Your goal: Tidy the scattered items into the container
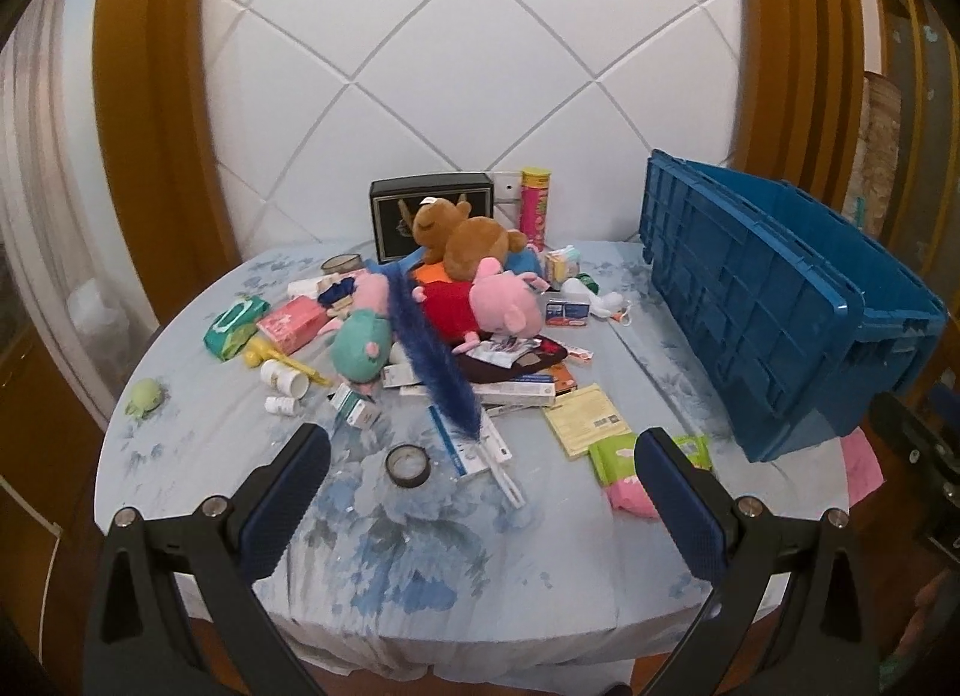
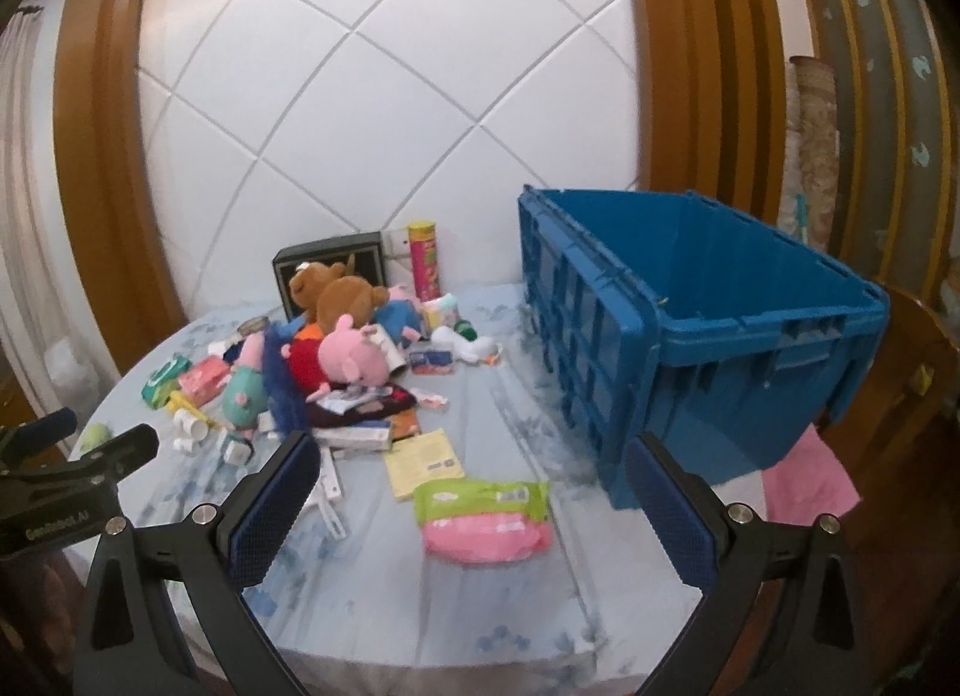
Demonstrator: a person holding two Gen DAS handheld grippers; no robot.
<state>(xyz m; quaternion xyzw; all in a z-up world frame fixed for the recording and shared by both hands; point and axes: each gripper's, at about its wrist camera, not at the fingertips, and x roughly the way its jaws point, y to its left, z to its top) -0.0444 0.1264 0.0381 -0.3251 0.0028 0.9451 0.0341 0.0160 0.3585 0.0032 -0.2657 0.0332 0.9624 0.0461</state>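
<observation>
Hovering above the near edge of the bench, the left gripper points forward over the flowered cloth with its jaws spread wide and nothing between them; its blue pads stand well apart. The right gripper is held in the same manner, level and facing forward, its jaws also wide open and empty, and in its view the left gripper shows at the left edge. The blue container stands at the right edge of the bench, open at the top, and its near corner reaches past the edge above a pink cloth. The scattered items lie in a heap around the middle and the far side: a pink pig plush on a brown bear plush, a blue feather duster lying across the heap toward the near side, and a black box and a pink snack tube upright at the far edge against the wall. A roll of tape lies just in front of the left gripper, and a green and pink tissue pack lies between the right jaws in its view, near the container. A small green toy sits alone at the left edge. The near part of the cloth in front of both grippers is bare.
</observation>
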